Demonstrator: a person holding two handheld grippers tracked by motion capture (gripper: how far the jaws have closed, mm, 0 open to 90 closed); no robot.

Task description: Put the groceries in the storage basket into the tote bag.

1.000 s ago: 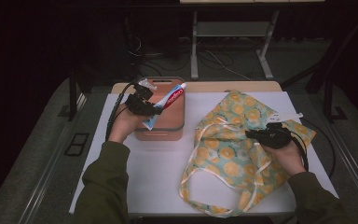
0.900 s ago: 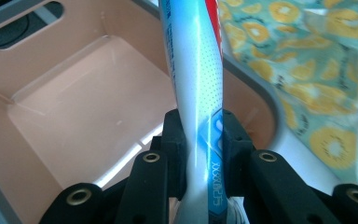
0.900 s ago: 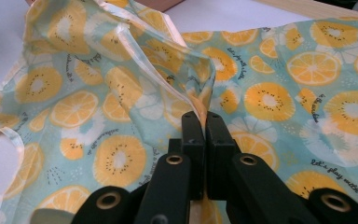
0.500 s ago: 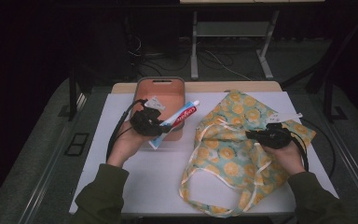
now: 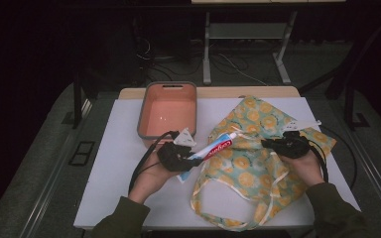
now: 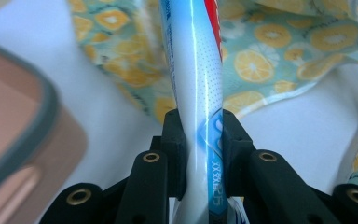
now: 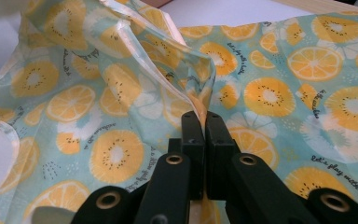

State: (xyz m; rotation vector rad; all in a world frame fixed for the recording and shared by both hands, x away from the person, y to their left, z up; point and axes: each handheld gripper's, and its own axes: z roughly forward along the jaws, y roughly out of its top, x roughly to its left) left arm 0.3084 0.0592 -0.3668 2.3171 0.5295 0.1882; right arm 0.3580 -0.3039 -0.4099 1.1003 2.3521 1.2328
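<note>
The tote bag is pale teal, printed with orange and yellow citrus slices and edged in cream. The toothpaste tube is white with red and blue. The tray is salmon-orange with a grey rim. The tabletop is white.

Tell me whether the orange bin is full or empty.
Empty: the high view shows the orange bin's bare floor, and the toothpaste is outside it in the left gripper.

I seem to be in a lab or studio: dark surroundings, a white-topped table, loose cables on grey floor behind it.
</note>
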